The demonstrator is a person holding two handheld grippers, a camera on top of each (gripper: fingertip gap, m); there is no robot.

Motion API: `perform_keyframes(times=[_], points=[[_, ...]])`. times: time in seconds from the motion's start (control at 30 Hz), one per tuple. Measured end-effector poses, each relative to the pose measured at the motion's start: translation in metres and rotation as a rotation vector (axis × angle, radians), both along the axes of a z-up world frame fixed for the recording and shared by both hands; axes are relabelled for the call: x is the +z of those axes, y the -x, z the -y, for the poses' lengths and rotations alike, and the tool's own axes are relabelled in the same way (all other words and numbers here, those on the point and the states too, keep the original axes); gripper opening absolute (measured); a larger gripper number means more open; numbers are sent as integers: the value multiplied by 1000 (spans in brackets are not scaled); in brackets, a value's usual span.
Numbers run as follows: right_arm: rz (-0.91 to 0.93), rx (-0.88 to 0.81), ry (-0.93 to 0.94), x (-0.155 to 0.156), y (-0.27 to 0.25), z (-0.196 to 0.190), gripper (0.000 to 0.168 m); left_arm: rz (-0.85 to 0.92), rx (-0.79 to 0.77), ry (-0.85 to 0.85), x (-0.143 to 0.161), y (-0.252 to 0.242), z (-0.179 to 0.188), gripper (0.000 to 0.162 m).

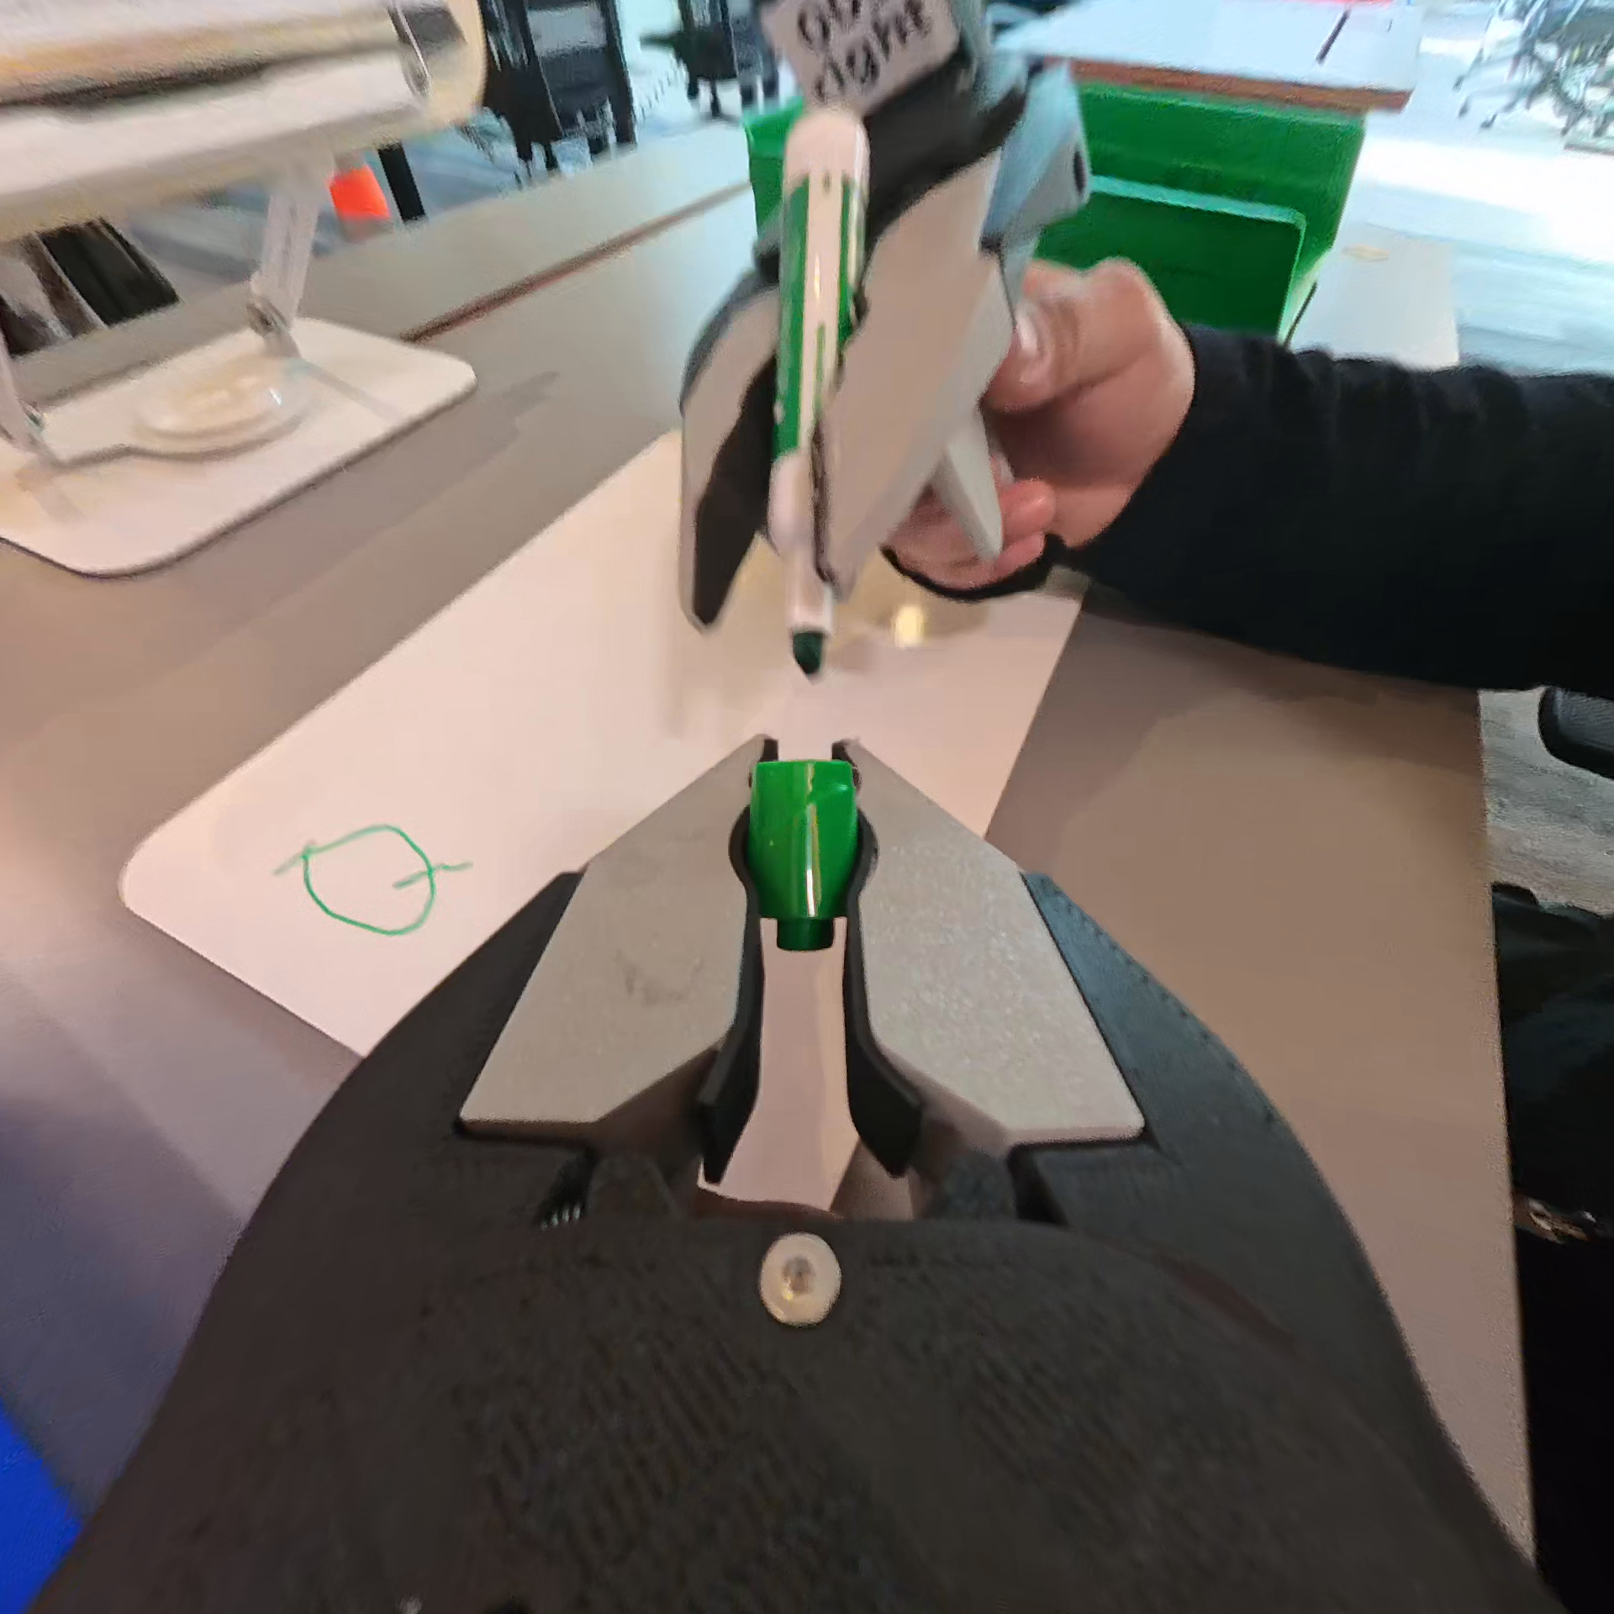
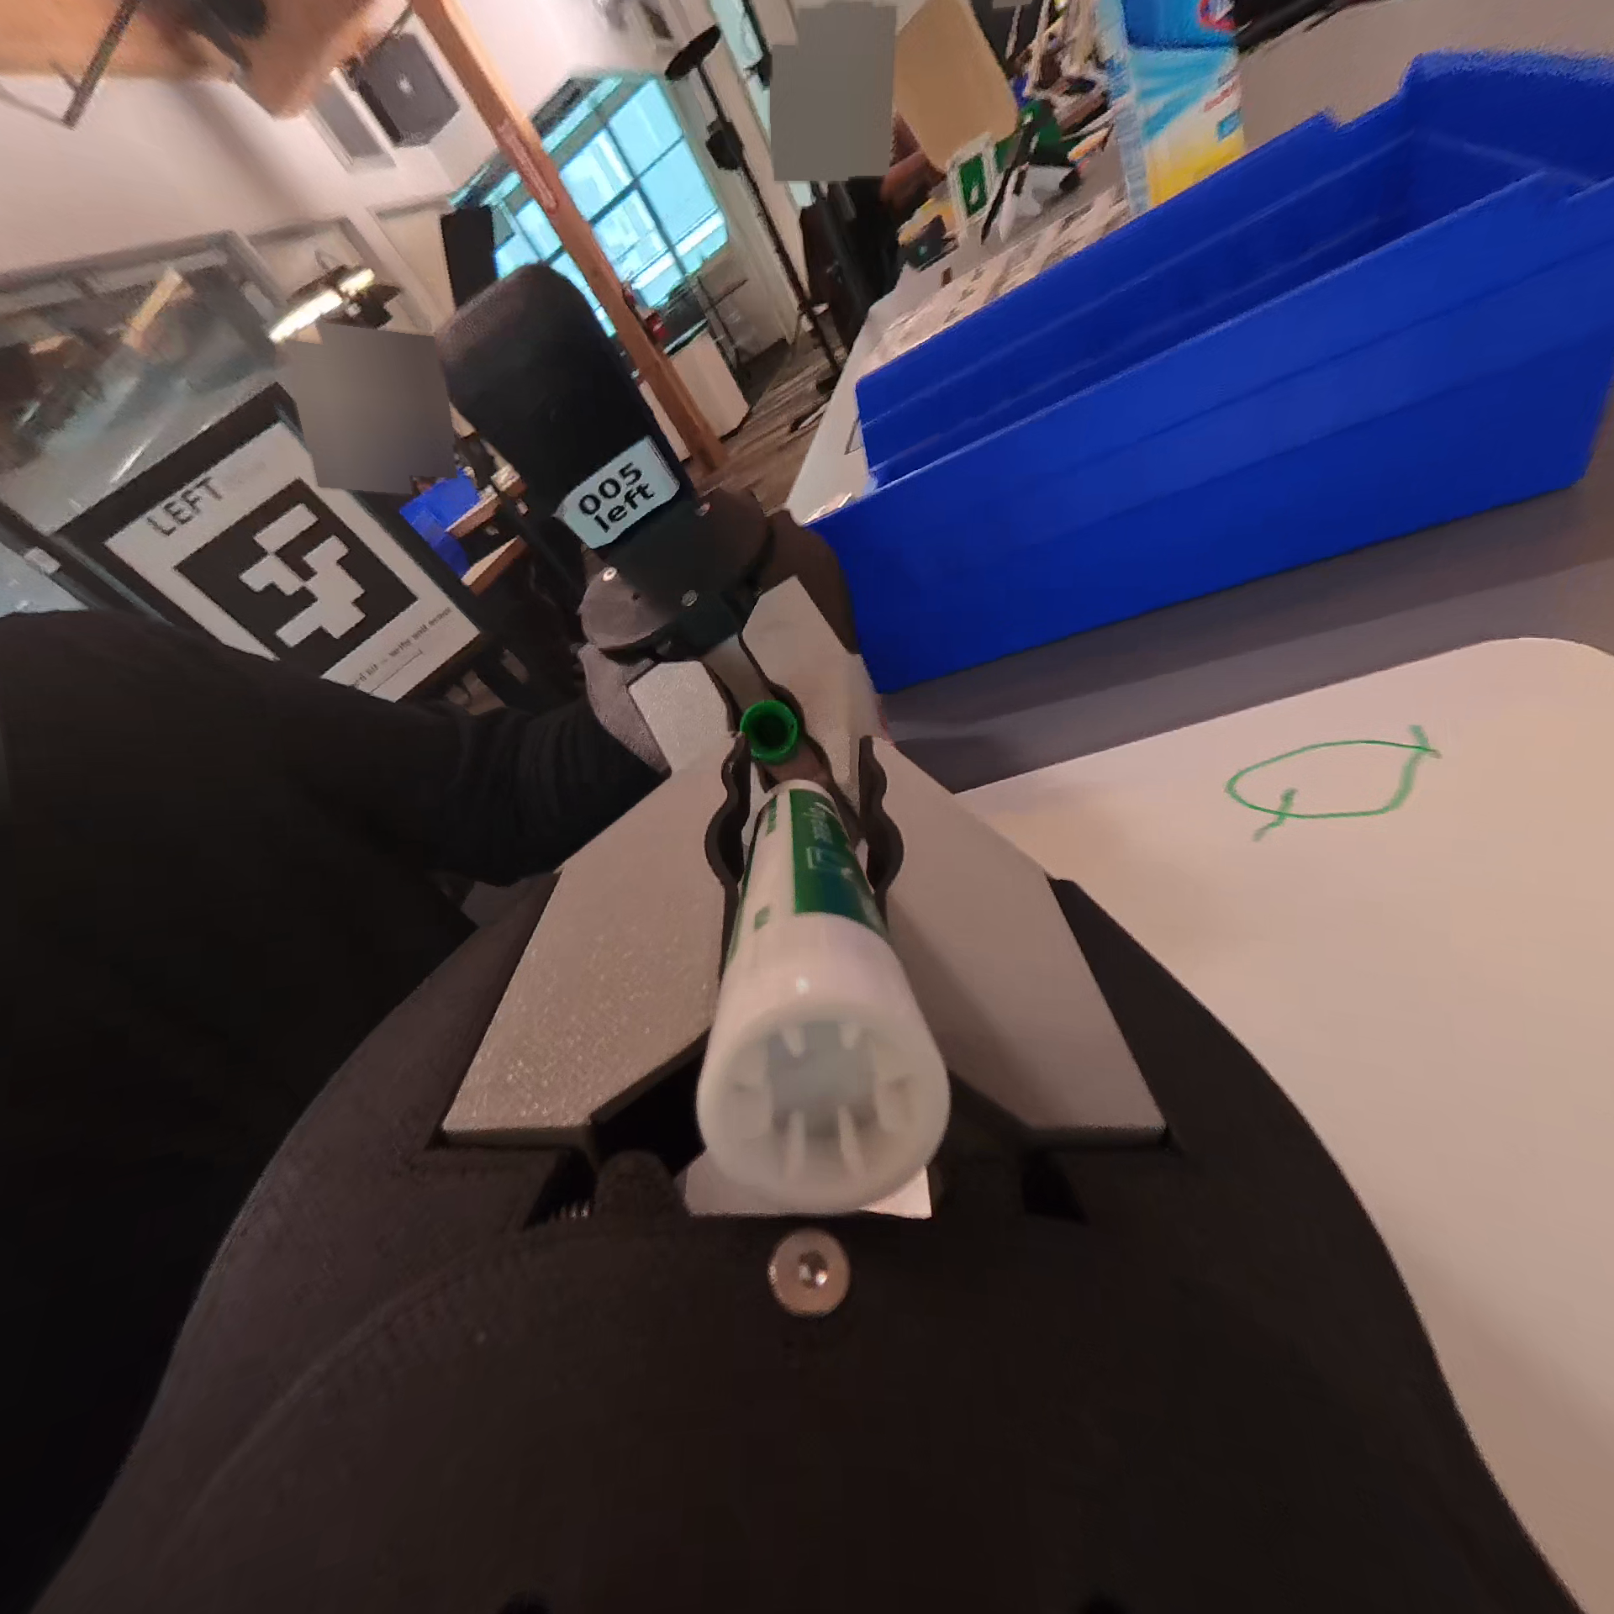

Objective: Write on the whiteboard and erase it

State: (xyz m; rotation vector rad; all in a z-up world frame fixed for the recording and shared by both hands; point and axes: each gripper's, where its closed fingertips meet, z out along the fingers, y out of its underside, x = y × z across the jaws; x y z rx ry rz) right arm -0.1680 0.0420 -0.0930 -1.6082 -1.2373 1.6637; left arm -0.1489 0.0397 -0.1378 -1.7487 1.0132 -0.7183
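The whiteboard (image 1: 541,742) lies flat on the grey table (image 1: 1223,873), running from lower left to the centre of the left wrist view, its rounded near corner at the left and its right edge cutting diagonally under the grippers. One green scribble (image 1: 371,878), a rough loop with a stroke through it, sits near that corner; in the right wrist view the same scribble (image 2: 1327,782) lies at centre right, with bare board around it on every side.

One marker (image 1: 817,367), white with green bands, is pinched between the jaws of the right gripper (image 1: 769,603), tip pointing down just above the board and not clearly touching it. In the right wrist view the marker (image 2: 821,987) runs along the fingers, its hollow white end nearest the camera. One green cap (image 1: 803,843) is clamped in the left gripper (image 1: 805,751), its open mouth facing the marker tip, a small gap between them; the cap (image 2: 767,729) shows just beyond the marker in the right wrist view.

A hand (image 1: 1083,419) in a black sleeve holds the right gripper. Two blue bins (image 2: 1223,419) stand beside the board's far edge at upper right, and one white stand (image 1: 227,419) occupies the upper left of the left wrist view.
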Motion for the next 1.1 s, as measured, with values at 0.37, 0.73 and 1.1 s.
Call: perform_keyframes(times=[0.37,0.73,1.1], points=[[327,-381,-166,-58,15,-91,23,-178,-29,128,-42,0,6,10],[491,-385,-201,-89,30,-124,22,-236,-1,147,-52,2,4,10],[527,-429,-209,-95,27,-135,22,-305,37,153,-62,6,0,9]])
